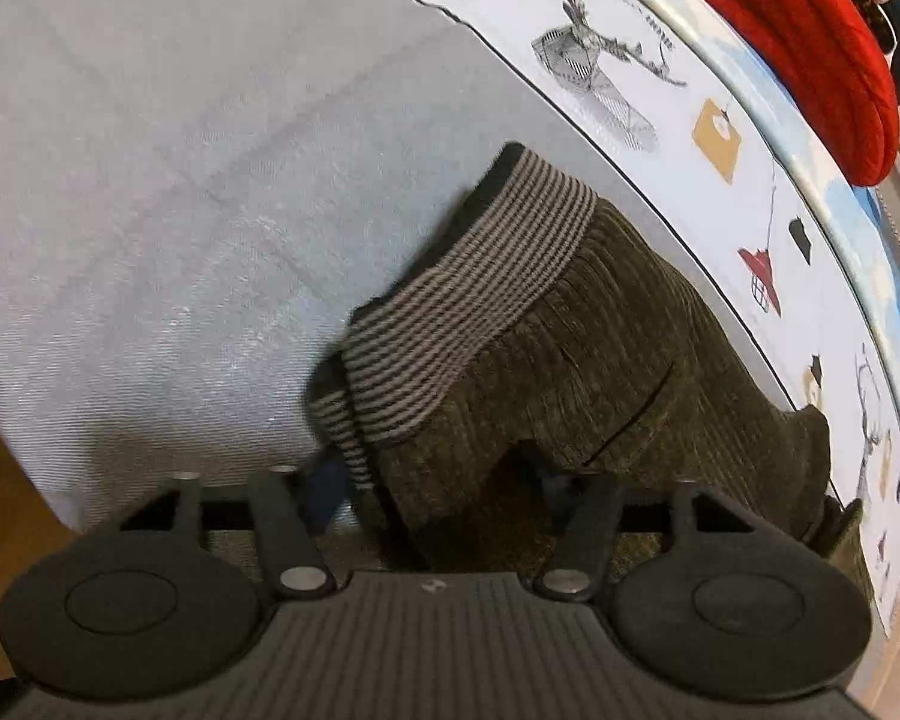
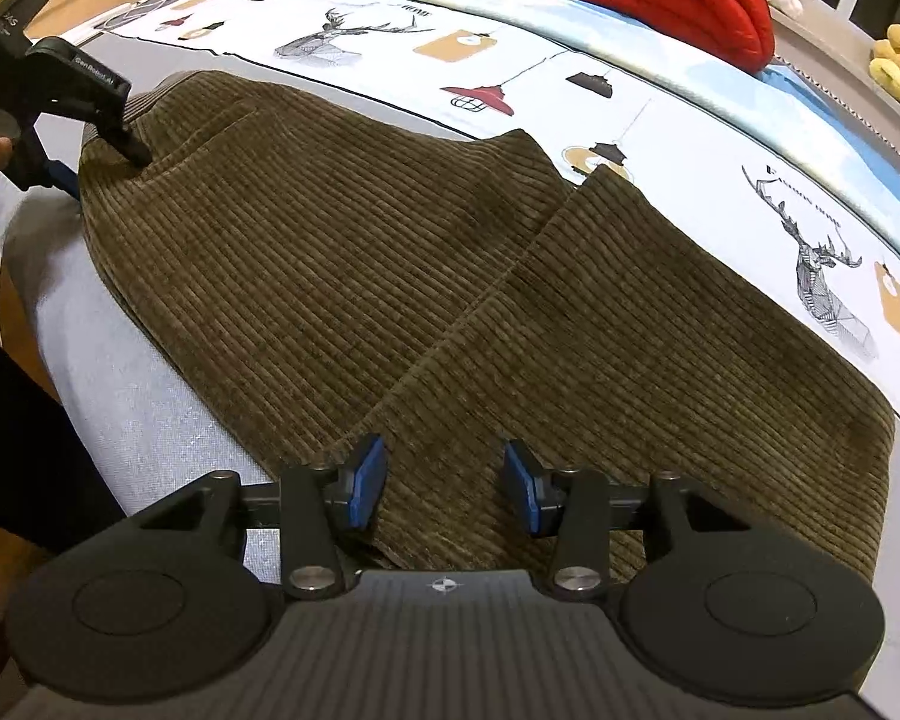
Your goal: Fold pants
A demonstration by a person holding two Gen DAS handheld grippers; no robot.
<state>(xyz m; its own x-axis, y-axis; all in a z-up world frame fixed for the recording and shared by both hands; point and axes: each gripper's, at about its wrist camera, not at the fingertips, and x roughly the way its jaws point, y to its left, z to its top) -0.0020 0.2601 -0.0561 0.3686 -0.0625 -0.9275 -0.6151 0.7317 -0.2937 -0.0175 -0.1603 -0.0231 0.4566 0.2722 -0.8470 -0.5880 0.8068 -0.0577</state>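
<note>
While the olive-brown corduroy pants (image 2: 354,252) already lie folded leg over leg on the pale grey bedspread (image 2: 168,420), the short-way fold hasn't happened yet, I'd say. In the right wrist view, the left hand-held gripper (image 2: 127,147) sits at about 10 o'clock, dug into the waist end; the cloth hides its pads, so I can't tell if it's pinching. The right hand-held gripper (image 2: 444,480) is at 6 o'clock, spread over the leg hems, clamping nothing. The striped waistband (image 1: 468,276) still needs bringing over.
</note>
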